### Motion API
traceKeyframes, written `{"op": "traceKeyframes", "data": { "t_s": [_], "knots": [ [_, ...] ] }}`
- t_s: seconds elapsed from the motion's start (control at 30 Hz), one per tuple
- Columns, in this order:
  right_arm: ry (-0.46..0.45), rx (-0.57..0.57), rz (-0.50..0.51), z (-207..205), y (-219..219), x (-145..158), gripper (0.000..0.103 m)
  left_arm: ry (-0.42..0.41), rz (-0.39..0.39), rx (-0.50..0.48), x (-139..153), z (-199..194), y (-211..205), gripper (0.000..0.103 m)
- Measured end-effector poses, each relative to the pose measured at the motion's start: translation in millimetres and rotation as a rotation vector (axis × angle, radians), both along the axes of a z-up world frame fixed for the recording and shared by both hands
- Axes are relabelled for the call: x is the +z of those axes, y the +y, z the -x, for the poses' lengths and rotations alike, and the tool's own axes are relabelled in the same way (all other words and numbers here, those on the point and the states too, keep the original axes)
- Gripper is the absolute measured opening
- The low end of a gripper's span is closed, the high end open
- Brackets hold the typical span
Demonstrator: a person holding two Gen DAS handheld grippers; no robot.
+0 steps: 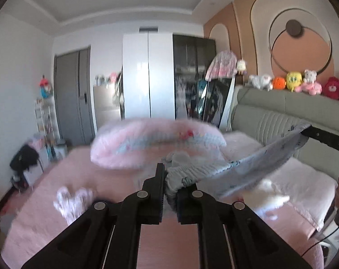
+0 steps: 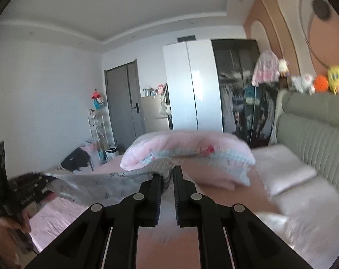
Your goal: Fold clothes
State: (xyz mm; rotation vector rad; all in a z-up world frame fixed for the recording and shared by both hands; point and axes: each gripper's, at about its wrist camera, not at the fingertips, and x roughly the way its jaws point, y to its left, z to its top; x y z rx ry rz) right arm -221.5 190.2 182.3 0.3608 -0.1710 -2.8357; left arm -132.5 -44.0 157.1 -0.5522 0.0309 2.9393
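Pink bed below, grey garment stretched sideways, both grippers' fingers clamping its elastic ends

White letters on each opposite tool, blurred, unreadable

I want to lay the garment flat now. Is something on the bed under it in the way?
Possibly. The garment hangs between the left gripper and the right gripper. On the bed, a folded quilt lies just beyond it and a small pink-white item lies to the left.
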Motion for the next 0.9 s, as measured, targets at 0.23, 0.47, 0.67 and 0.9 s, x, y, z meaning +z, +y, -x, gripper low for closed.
{"op": "traceKeyframes", "data": {
  "t_s": [0.23, 0.47, 0.67, 0.9],
  "knots": [
    [-0.489, -0.048, -0.029, 26, -13, -242, 0.007, -0.466, -0.063, 0.076, -247, 29, 4, 0.008],
    [-0.896, -0.011, -0.053, -1, -18, -393, 0.01, -0.658, -0.174, 0.057, -314, 25, -3, 0.02],
    [-0.873, 0.001, -0.027, -34, -1, -371, 0.026, -0.689, -0.274, -0.01, -323, 1, -14, 0.039],
    [-0.722, 0.044, -0.118, -77, -2, -329, 0.026, -0.57, -0.156, -0.029, -301, -7, -5, 0.039]
  ]
}}
